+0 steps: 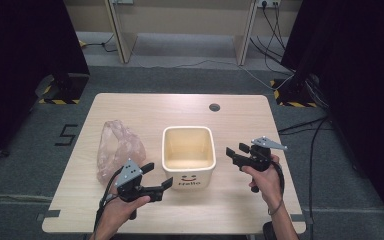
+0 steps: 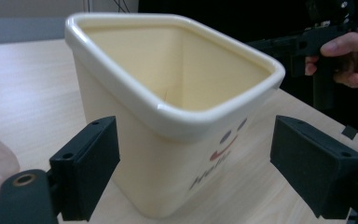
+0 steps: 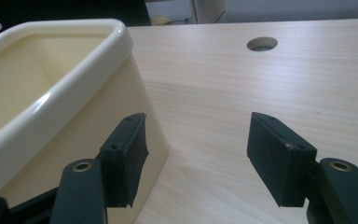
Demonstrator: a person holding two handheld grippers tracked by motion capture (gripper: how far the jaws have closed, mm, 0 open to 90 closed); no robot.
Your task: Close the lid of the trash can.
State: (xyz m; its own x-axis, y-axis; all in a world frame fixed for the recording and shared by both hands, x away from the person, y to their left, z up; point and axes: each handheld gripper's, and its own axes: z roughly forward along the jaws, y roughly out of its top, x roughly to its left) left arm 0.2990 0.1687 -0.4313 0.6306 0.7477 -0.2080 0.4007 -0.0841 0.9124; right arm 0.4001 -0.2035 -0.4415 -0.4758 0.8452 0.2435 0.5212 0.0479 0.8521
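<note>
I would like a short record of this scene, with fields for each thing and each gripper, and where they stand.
surface: wooden table with a round hole
tub: cream square tub, upright, empty inside, smiley face and "Hello" on the front
bag: crumpled clear plastic bag, left of the tub, apart from it
left gripper: jaws open, near the tub's front left corner
right gripper: jaws open, holding nothing, beside the tub's right wall

floor [image 1: 190, 80]: grey carpet | table [image 1: 145, 107]: light wood | sides: dark curtains [image 1: 25, 45]
</note>
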